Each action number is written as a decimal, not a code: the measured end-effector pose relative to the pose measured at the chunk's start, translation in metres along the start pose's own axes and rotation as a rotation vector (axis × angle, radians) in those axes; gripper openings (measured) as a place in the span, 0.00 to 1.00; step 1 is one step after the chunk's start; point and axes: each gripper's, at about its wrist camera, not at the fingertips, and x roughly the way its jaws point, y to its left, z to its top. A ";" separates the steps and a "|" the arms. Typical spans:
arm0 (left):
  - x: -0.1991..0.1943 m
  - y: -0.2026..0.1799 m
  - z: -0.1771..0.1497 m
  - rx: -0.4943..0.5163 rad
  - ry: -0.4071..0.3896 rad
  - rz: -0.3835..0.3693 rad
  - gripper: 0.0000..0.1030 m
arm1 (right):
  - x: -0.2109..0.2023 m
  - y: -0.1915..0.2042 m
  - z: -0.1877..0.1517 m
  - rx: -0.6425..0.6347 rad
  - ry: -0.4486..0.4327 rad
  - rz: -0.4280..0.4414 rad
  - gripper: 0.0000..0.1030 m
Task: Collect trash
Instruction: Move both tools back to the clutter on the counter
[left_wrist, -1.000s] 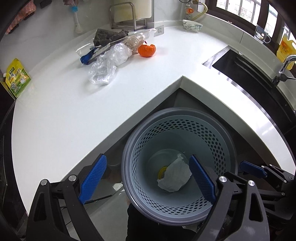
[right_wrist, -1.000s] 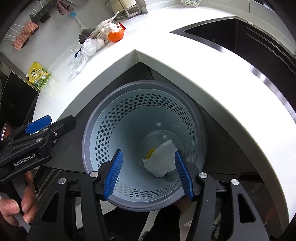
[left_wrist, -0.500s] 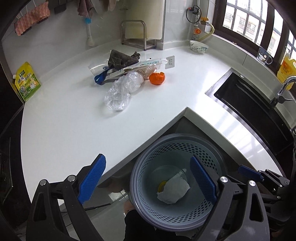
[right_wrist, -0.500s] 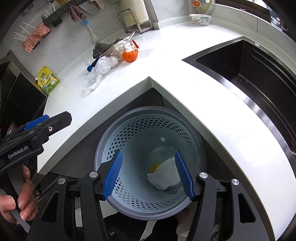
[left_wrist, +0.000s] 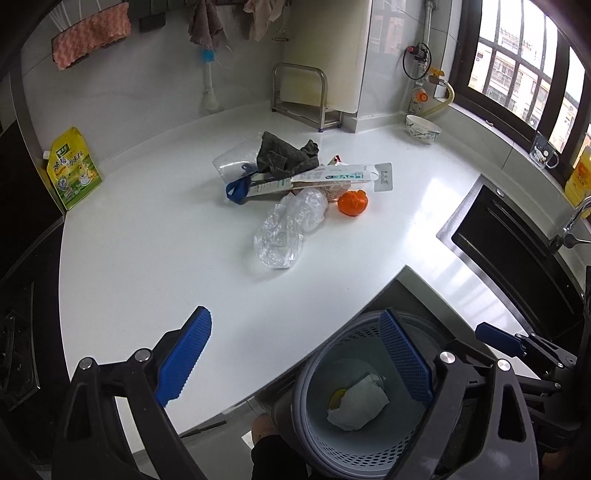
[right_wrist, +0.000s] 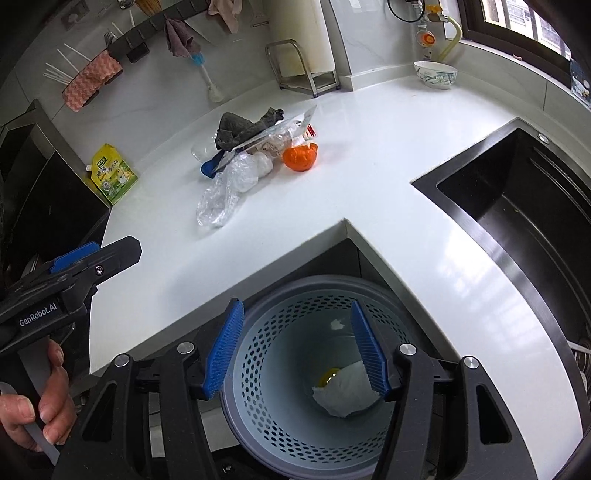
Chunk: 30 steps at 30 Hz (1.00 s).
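A grey perforated bin (left_wrist: 306, 373) (right_wrist: 325, 281) stands on the floor in the counter's inner corner, with a crumpled white paper (left_wrist: 358, 406) (right_wrist: 345, 393) and a yellow scrap at its bottom. On the white counter lies a trash pile: clear plastic bag (left_wrist: 282, 232) (right_wrist: 219, 197), orange peel (left_wrist: 352, 203) (right_wrist: 300, 157), dark rag (left_wrist: 284, 155) (right_wrist: 240, 127) and a flat package (left_wrist: 332, 179). My left gripper (left_wrist: 293, 314) is open and empty above the counter edge. My right gripper (right_wrist: 295, 304) hovers high over the bin, its jaws opening, with nothing between them.
A black sink (left_wrist: 517, 251) (right_wrist: 517, 206) is set into the counter on the right. A bowl (left_wrist: 423, 129) (right_wrist: 436, 74), a metal rack (left_wrist: 303, 96) and a yellow pouch (left_wrist: 72, 173) (right_wrist: 112, 173) stand near the back wall. A hand (right_wrist: 37, 387) holds the left gripper.
Both grippers have risen and drawn back from the bin, which now looks smaller and lower. More of the counter and its trash pile shows. The right jaws stand slightly wider.
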 end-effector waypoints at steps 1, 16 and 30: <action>0.000 0.004 0.002 -0.004 -0.005 0.005 0.88 | 0.002 0.003 0.004 -0.003 -0.005 -0.001 0.57; 0.034 0.069 0.036 -0.057 0.003 0.050 0.88 | 0.050 0.026 0.061 -0.007 -0.025 -0.033 0.57; 0.077 0.100 0.072 0.002 0.007 0.019 0.88 | 0.091 0.062 0.082 0.038 0.006 -0.046 0.57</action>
